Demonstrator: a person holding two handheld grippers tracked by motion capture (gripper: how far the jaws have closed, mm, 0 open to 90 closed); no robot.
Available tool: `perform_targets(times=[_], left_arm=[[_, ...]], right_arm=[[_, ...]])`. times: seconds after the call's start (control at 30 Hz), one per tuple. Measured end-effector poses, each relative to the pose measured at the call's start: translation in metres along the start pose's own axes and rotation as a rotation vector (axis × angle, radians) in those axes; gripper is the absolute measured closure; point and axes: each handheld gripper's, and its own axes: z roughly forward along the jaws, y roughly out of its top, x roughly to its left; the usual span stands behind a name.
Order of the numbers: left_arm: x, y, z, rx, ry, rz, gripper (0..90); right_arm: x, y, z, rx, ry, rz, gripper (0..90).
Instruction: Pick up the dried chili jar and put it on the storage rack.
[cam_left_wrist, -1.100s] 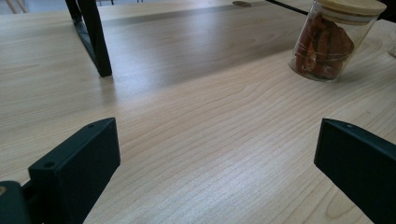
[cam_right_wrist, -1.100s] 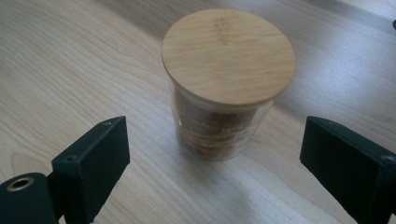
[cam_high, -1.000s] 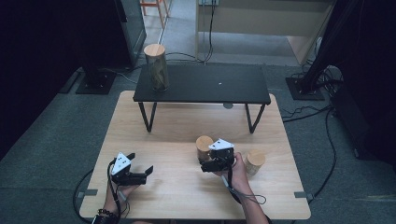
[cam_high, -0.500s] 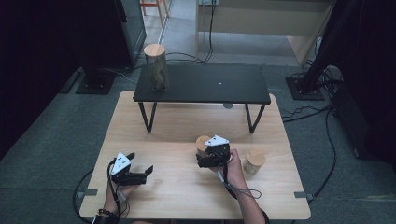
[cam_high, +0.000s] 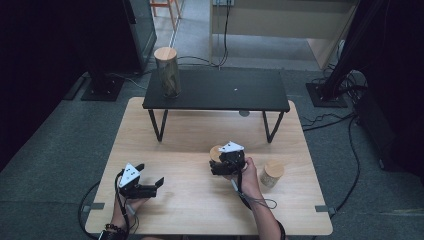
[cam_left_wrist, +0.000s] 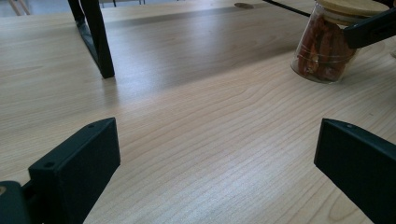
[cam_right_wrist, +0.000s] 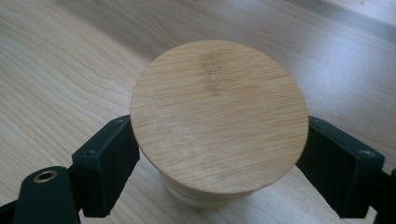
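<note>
1. Now the small glass jar with a round bamboo lid stands on the pale wooden worktop, right of centre and toward the near side, with the right gripper set around it.
2. Over the last second that gripper has slid leftward from between the two small jars onto this one, so I judge a grasp is being set up, not finished.
3. From the right gripper view its jaws stand one on each side of the jar just under the lid, close against it; whether they already press the glass I cannot tell.
4. A second small bamboo-lidded jar stands just right of the person's right hand, apart from the gripper.
5. Farther left and nearer, the left gripper rests where it was, jaws wide apart and holding nothing.
6. A tall bamboo-lidded glass jar stands on the far left end of the black metal shelf that spans the far half of the worktop.
7. Only the left gripper view reveals the grasped jar's reddish-brown contents and a black jaw crossing at lid height; the high view alone gives the layout.
</note>
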Motion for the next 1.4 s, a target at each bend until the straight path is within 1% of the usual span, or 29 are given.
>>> perform_targets(times=[0.13,0.33,0.6,0.7,0.83,1.0,1.1,1.33,1.37,1.4], left_arm=[[0.000,0.000,0.000,-0.001,0.000,0.000,0.3],[0.000,0.000,0.000,-0.004,0.000,-0.004,0.3],[0.000,0.000,0.000,-0.003,0.000,-0.004,0.3],[0.000,0.000,0.000,-0.003,0.000,-0.003,0.3],[0.000,0.000,0.000,-0.003,0.000,-0.003,0.3],[0.000,0.000,0.000,-0.003,0.001,-0.002,0.3],[0.000,0.000,0.000,-0.002,0.002,-0.002,0.3],[-0.001,0.000,0.000,-0.002,0.002,-0.002,0.3],[-0.001,0.000,0.000,-0.001,0.002,-0.001,0.3],[-0.001,0.000,0.000,-0.001,0.003,-0.001,0.3]], right_arm=[[0.003,0.001,0.003,0.004,-0.008,-0.013,17.6],[0.004,0.000,0.002,-0.007,-0.016,-0.011,24.1],[-0.001,0.001,-0.001,-0.007,0.003,-0.011,25.6],[0.002,0.003,-0.004,0.001,-0.011,-0.040,25.6],[-0.001,0.004,-0.010,-0.013,0.002,-0.035,25.6],[0.001,0.008,-0.017,-0.019,0.000,-0.040,25.6],[0.002,0.013,-0.023,-0.021,0.000,-0.058,25.6],[0.001,0.029,-0.039,-0.021,0.009,-0.065,25.6],[0.001,0.035,-0.043,-0.021,0.008,-0.070,25.6],[0.001,0.035,-0.043,-0.021,0.008,-0.070,25.6]])
